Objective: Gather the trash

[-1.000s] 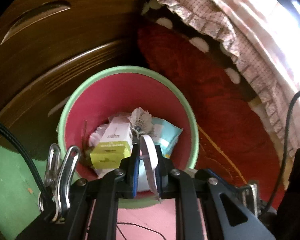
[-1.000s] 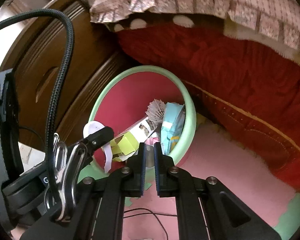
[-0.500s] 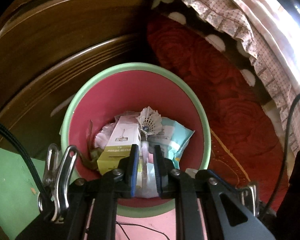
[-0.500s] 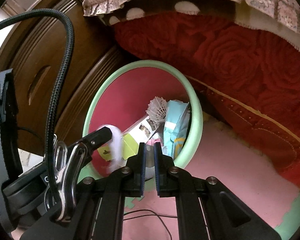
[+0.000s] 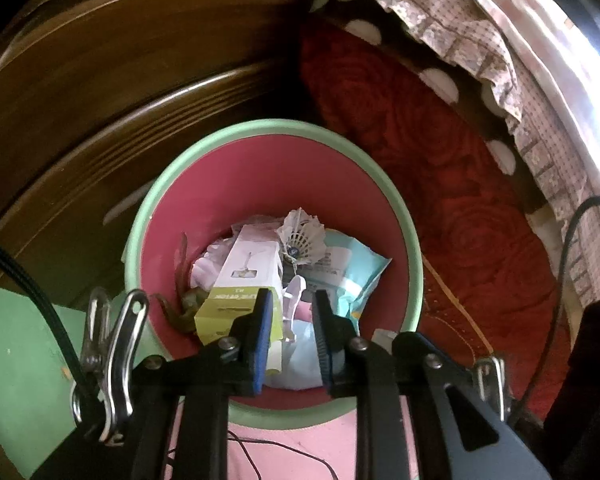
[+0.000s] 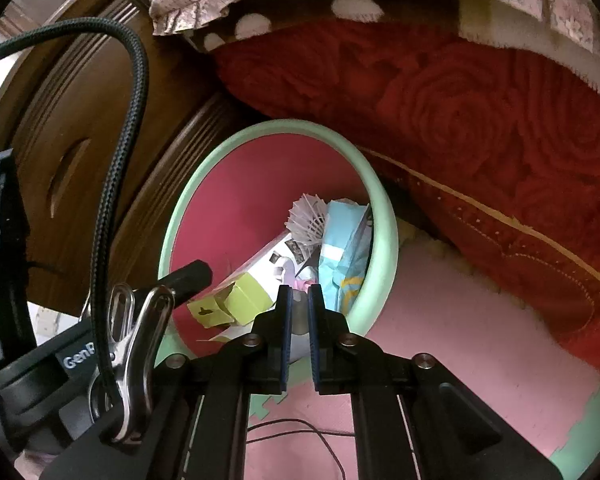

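Note:
A bin with a green rim (image 5: 276, 126) and a pink-red inside stands on the floor below both grippers. In it lie a white and yellow-green box (image 5: 240, 280), a shuttlecock (image 5: 302, 236), a light blue packet (image 5: 352, 272) and crumpled white scraps (image 5: 296, 344). My left gripper (image 5: 292, 298) hangs over the bin's near side; its jaws are opening and nothing is pressed between the pads. The right wrist view shows the same bin (image 6: 292, 125), box (image 6: 244, 300) and shuttlecock (image 6: 308, 220). My right gripper (image 6: 299, 292) is shut and empty, above the bin's near rim.
Dark wooden furniture (image 5: 100, 80) stands behind the bin on the left. A red rose-patterned blanket (image 5: 440, 160) hangs on the right under a frilled cloth. The floor is pink mat (image 6: 460, 340) with green pieces (image 5: 20, 360). A thin black wire (image 6: 300, 428) lies on it.
The white strip that my left gripper held has dropped out of its jaws into the bin, and the jaws now stand wider apart. The right gripper has stayed shut.

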The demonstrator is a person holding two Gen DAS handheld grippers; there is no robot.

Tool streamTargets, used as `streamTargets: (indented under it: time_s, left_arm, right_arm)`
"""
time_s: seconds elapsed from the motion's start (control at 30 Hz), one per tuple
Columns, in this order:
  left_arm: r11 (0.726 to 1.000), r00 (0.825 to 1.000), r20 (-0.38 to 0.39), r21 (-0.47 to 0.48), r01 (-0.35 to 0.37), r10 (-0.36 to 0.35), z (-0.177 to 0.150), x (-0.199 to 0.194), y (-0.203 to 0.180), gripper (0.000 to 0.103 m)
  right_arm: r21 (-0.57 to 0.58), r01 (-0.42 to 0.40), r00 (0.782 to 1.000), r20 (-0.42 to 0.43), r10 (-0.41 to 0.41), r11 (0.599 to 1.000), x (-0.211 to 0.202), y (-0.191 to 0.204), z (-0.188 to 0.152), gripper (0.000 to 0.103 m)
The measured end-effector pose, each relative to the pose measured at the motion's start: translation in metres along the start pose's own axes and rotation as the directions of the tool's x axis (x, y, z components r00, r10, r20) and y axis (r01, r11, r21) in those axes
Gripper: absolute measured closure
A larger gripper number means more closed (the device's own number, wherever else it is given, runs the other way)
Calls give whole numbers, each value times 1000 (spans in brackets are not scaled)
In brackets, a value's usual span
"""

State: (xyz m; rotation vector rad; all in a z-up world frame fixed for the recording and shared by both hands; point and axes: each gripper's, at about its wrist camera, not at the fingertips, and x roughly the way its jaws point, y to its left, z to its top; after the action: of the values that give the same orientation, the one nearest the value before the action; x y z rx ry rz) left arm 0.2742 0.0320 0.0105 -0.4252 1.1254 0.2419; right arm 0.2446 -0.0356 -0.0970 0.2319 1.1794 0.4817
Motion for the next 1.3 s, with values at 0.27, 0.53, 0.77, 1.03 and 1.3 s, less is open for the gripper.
streamTargets:
  time_s: [0.27, 0.53, 0.77, 1.03, 1.3]
  left_arm:
    - [1000, 1000, -2, -17, -7, 7, 0, -5, 3, 83]
    - [999, 1000, -14, -41, -16, 15, -2, -7, 10, 83]
    - [999, 1000, 4, -41, -17, 18, -7, -12, 9, 83]
    - [999, 1000, 13, -29, -16, 16, -11, -18, 9, 83]
    - [1000, 1000, 31, -8, -3, 4, -22, -32, 6, 83]
  right_arm:
    - [38, -40, 999, -9, 41, 998, 8, -3, 2, 93]
    - [112, -46, 999, -2, 46, 993, 10, -10, 3, 70]
    - [106, -35, 999, -4, 35, 994, 6, -10, 3, 69]
    - [84, -38, 999, 8, 37, 996, -4, -4, -1, 69]
    - [72, -33, 999, 14, 32, 997, -12, 4, -8, 69]
